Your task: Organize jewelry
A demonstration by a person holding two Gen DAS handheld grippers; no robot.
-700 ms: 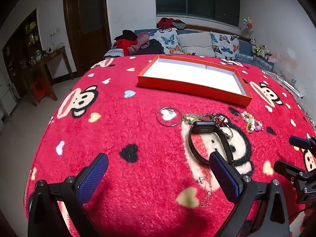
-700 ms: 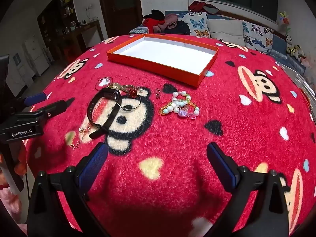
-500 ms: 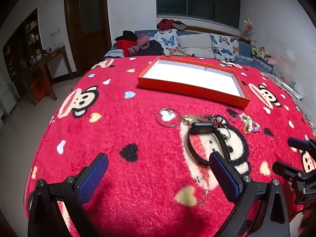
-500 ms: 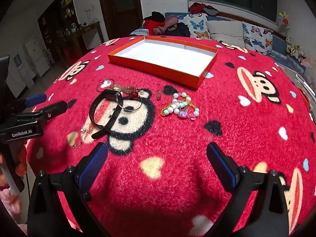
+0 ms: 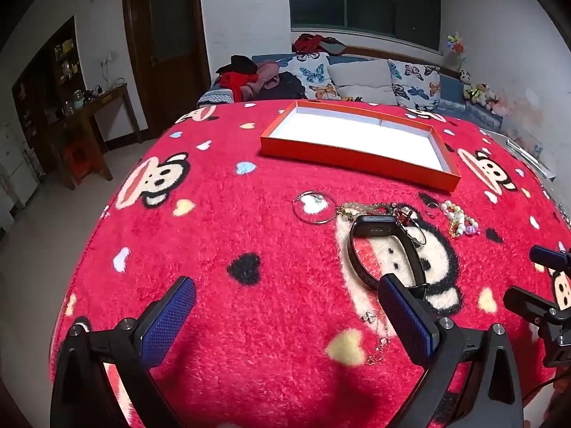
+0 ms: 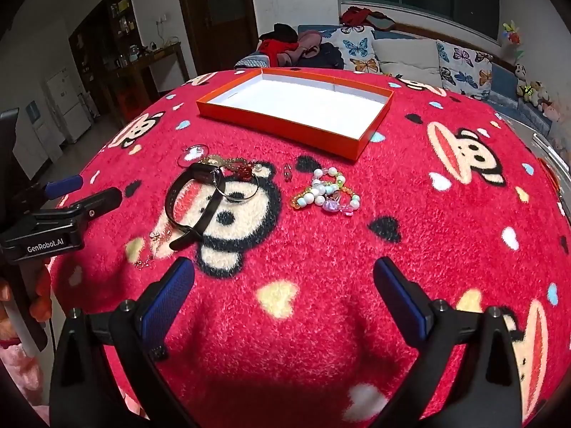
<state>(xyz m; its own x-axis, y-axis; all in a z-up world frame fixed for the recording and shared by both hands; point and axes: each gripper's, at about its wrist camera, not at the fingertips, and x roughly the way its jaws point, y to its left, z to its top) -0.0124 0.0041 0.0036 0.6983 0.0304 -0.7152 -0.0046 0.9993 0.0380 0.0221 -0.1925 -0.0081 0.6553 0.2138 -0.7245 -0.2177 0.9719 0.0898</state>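
**Both grippers wide and empty over jewelry on red blanket**

Red fleece blanket (image 6: 410,214) with cartoon monkey print covers the whole work surface.

Orange tray (image 6: 285,129), white inside, shallow, rectangular. Sits on the far part of the blanket, beyond the jewelry. Long axis runs left-right in both views, angled a bit so its right end comes nearer the cameras.

Left gripper (image 5: 285,315): jaws spread wide, nothing between the blue pads, hangs above the blanket, tilted down. Right gripper (image 6: 285,294): same, wide apart, empty, tilted down over bare blanket, nearer the camera than the jewelry.

Black watch (image 6: 200,198): strap forms an open loop lying flat, face end pointing toward the tray, loose strap tail toward the grippers. Long axis roughly near-far. In the left wrist view the left gripper's right finger hides the near end of the strap.

Beaded bracelets (image 6: 326,192): small heap, white, green and purple beads, right of the watch, apart from it.

Thin bangle (image 5: 314,207) flat, left of the watch face. Second thin ring (image 6: 237,187) overlaps the watch face end.

Gold chain with red bits (image 6: 232,164) runs left-right just beyond the watch face.

Fine chain (image 5: 378,335) near the strap tail, long axis near-far.

Tiny ring (image 6: 287,173) between watch and beads.
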